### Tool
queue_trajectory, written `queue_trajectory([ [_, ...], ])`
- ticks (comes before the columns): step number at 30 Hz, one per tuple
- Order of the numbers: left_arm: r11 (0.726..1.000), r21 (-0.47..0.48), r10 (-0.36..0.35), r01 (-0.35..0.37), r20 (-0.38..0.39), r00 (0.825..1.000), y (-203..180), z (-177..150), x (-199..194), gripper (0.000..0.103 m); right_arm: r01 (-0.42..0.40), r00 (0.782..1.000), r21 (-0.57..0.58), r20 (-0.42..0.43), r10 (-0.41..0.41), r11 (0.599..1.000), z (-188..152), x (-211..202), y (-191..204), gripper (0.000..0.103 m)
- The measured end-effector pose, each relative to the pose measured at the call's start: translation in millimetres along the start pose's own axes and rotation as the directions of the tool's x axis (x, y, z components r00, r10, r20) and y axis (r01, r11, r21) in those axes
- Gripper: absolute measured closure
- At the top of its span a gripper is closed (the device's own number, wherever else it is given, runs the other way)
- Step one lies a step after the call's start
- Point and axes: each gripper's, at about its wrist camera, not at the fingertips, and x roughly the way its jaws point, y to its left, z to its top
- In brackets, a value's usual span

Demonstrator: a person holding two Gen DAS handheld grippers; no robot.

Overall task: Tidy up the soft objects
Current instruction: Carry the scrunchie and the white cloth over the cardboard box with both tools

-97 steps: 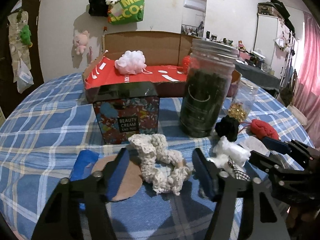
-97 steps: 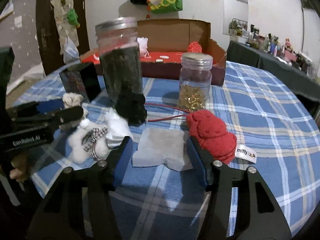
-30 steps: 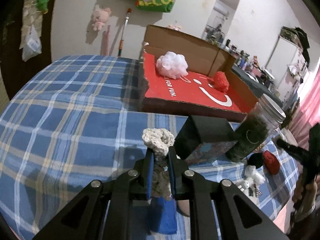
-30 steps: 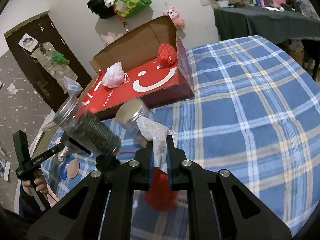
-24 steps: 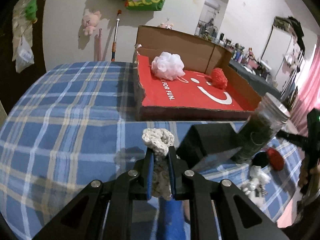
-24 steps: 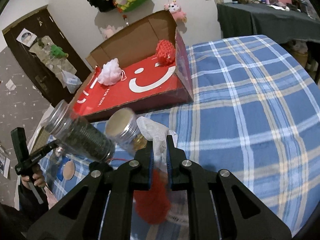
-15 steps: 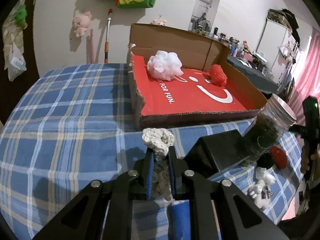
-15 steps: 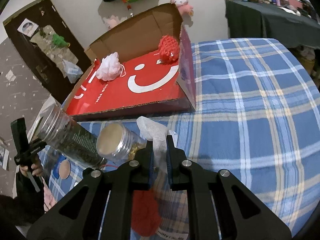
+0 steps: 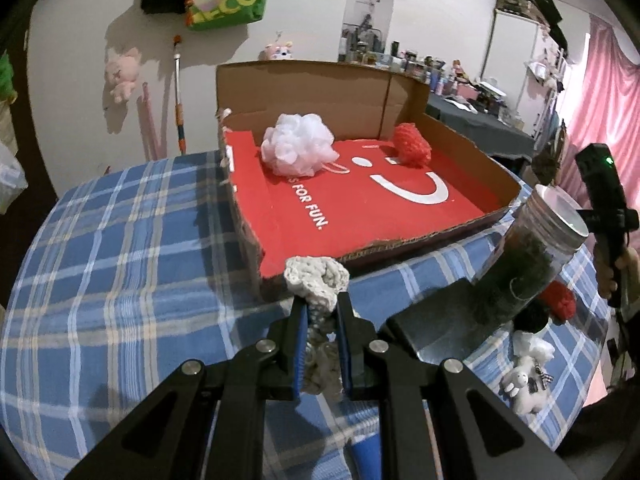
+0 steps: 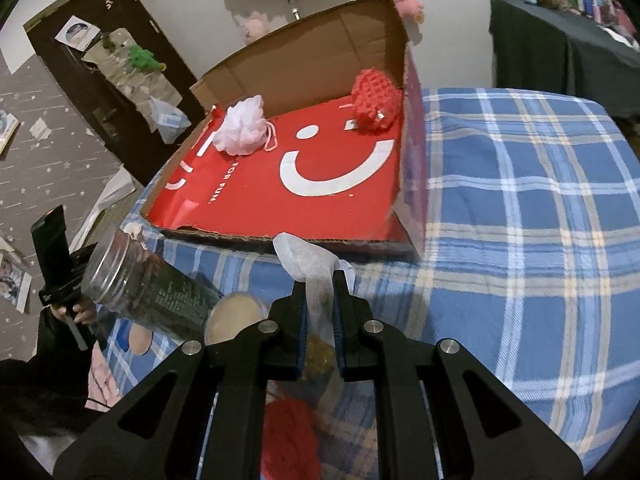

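My left gripper (image 9: 320, 308) is shut on a cream crocheted scrunchie (image 9: 316, 280) and holds it above the table, just in front of the near edge of the open cardboard box (image 9: 360, 208) with a red smiley floor. My right gripper (image 10: 320, 280) is shut on a white cloth (image 10: 306, 258), held above the table before the same box (image 10: 304, 184). In the box lie a white bath pouf (image 9: 298, 150) (image 10: 240, 126) and a red knitted item (image 9: 410, 146) (image 10: 376, 108). A red knitted ball (image 9: 560, 306) (image 10: 290, 440), a black pompom (image 9: 528, 318) and a small white plush (image 9: 524, 386) lie on the table.
A tall dark jar (image 9: 528, 268) (image 10: 148, 288), a smaller jar (image 10: 236, 316) with gold contents and a dark box (image 9: 436, 328) stand on the blue plaid table (image 9: 120, 280). A blue item (image 9: 366, 456) lies under my left gripper. A dark cloth-covered table (image 10: 560, 40) stands at the far right.
Both grippers, each holding its soft item, have moved forward and closer to the front edge of the red box. The jars and dark box now lie lower and nearer in view.
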Motion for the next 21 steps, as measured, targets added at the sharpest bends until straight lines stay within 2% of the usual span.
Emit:
queue_trajectory([
  [12, 0.994, 0.079, -0.072, 0.074, -0.035, 0.997, 1.8, 29.3, 19.1, 0.089, -0.017, 0.997, -0.116, -0.082, 0.007, 0.993, 25.3, 17.4, 11.1, 0.093],
  [21, 0.988, 0.107, -0.113, 0.116, -0.025, 0.993, -8.9, 49.7, 23.6, 0.088, -0.04, 0.993, -0.146, -0.114, 0.023, 0.988, 40.0, 24.3, 17.9, 0.093],
])
